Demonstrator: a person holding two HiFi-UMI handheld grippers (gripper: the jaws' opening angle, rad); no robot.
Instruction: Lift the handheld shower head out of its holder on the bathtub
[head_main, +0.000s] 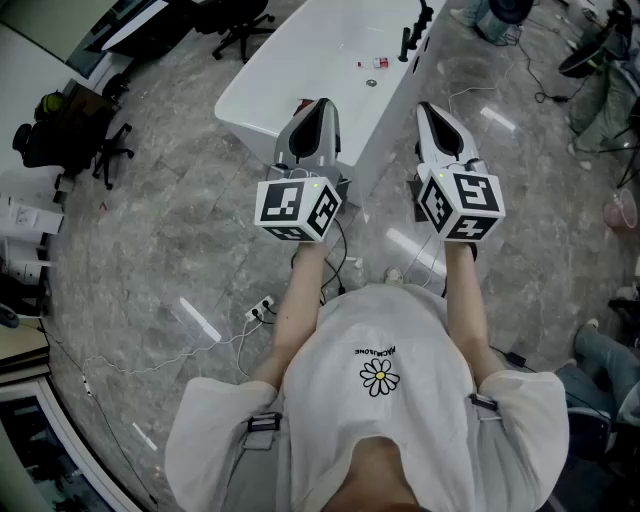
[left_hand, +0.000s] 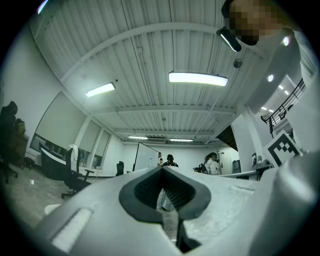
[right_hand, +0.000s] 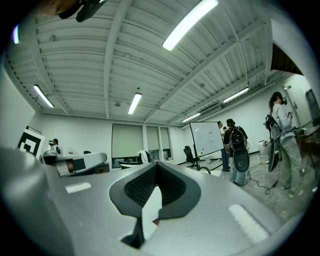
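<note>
A: Shower head is a small dark fitting standing on the right rim of the white bathtub, towards the far end. It's too small to make out its holder.
B: And the tongs?
A: Both well apart from it. The left gripper and right gripper are held side by side over the grey stone floor, tips towards the tub's near end.
B: Jaws?
A: Left gripper view shows them pressed together at the tips, with nothing between. Right gripper view, likewise closed and empty.
B: Anything in the tub?
A: A small red item lying near the drain.
</note>
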